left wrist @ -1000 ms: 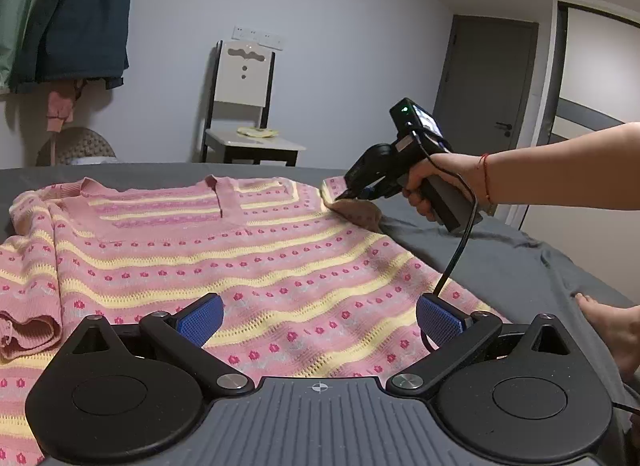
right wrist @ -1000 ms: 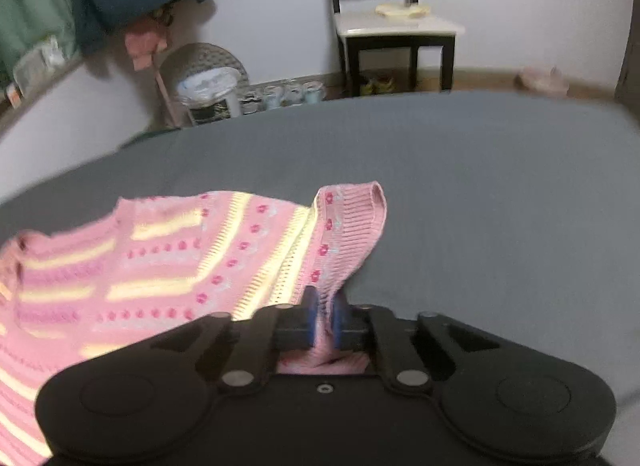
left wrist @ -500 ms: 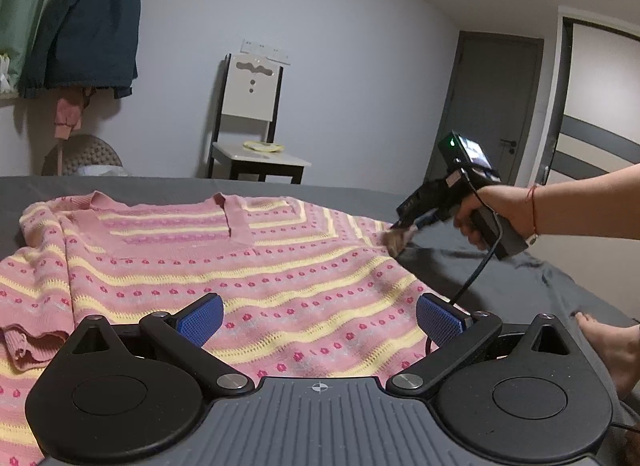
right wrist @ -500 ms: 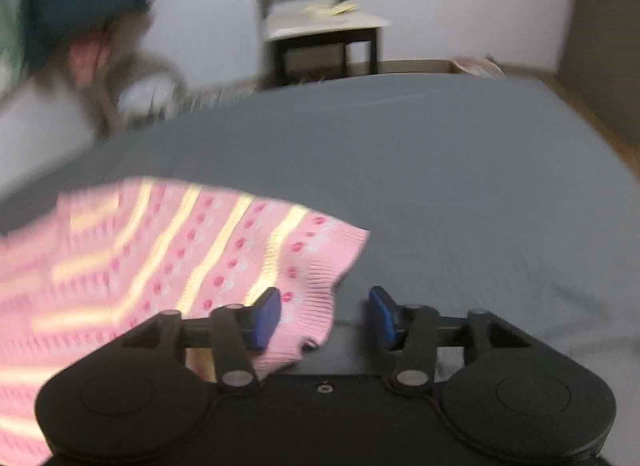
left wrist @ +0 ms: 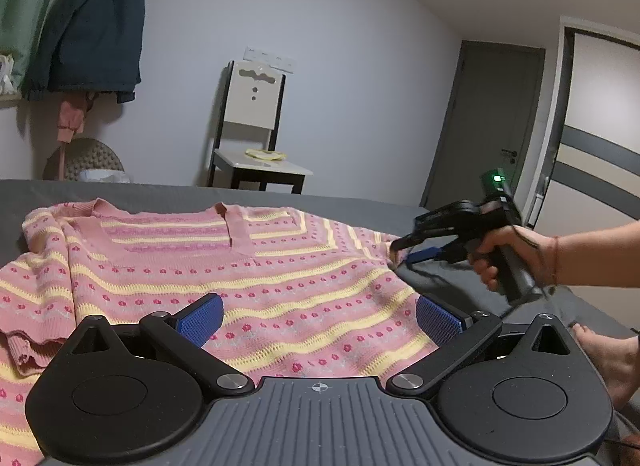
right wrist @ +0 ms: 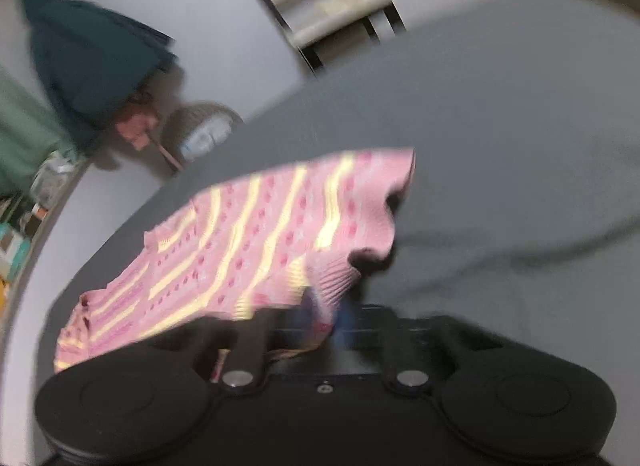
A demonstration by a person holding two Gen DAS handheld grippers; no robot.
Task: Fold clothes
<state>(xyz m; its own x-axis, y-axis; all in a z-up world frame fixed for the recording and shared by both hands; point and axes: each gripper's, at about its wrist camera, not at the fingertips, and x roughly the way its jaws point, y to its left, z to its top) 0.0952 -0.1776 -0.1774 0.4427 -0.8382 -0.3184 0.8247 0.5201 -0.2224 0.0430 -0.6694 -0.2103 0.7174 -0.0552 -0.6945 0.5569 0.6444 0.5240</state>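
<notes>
My right gripper has its jaws pinched together on the ribbed cuff edge of the pink striped sweater; in the blurred right wrist view the knit bunches up between the blue pads and drapes away to the left. From the left wrist view I see that same gripper at the right edge of the garment, held by a hand wrapped around its black handle, a green light showing on top and a cable running down from it.

My left gripper has its jaws spread wide, the blue pads well apart with nothing pressed between them; it hangs just above the lower part of the sweater.

The sweater lies spread front-up on the dark grey bed, collar toward the far side, pink with yellow stripes and rows of red dots. Its left sleeve is folded in over the body, the cuff lying near my left finger.

Beyond the bed a white-backed chair stands against the wall, a dark blue jacket hangs at upper left, and a bare foot rests on the bed at the right.
</notes>
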